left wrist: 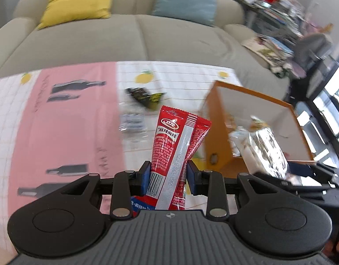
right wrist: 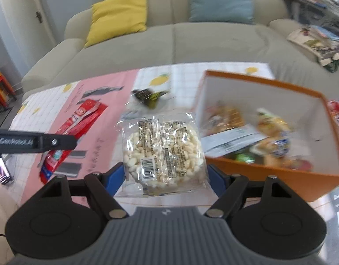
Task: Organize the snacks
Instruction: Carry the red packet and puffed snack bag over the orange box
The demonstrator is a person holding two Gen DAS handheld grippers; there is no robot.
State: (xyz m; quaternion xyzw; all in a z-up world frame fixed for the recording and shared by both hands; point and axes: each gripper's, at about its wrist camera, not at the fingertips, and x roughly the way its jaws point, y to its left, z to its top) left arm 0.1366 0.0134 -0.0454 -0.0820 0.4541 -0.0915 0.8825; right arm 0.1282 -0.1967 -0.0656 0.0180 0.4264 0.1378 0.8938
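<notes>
Left wrist view: the left gripper (left wrist: 168,172) has its jaws pinching a red snack packet (left wrist: 177,137) low on its body; the packet stands up and leans right, its top edge free in the air above the tabletop (left wrist: 65,121). Left of it the pink-and-white cloth lies mostly bare, wide room on that side. Just beyond the packet lie a clear wrapped snack (left wrist: 132,121) and, farther off, a black-and-yellow packet (left wrist: 145,96), both blurred, set apart from each other. To the right stands the orange box (left wrist: 218,132), open-topped, white inside, its near left corner close to the red packet's right edge. Snacks are heaped inside. A foil-looking wrapper (left wrist: 268,152) shows at the near right, in front of the box. The sofa (left wrist: 125,42) runs along the tabletop's far edge.

Right wrist view: the left gripper's arm crosses the left edge, the red packet hanging from it over the pink cloth. Center, the right gripper (right wrist: 166,174) has its jaws spread wide and clamped on the sides of a clear rice-cracker pack (right wrist: 162,150), held flat above the tabletop. Its right edge sits just beside the orange box's near left wall. The box's far rim lies near the tabletop's far right edge. Little room right of the box.
</notes>
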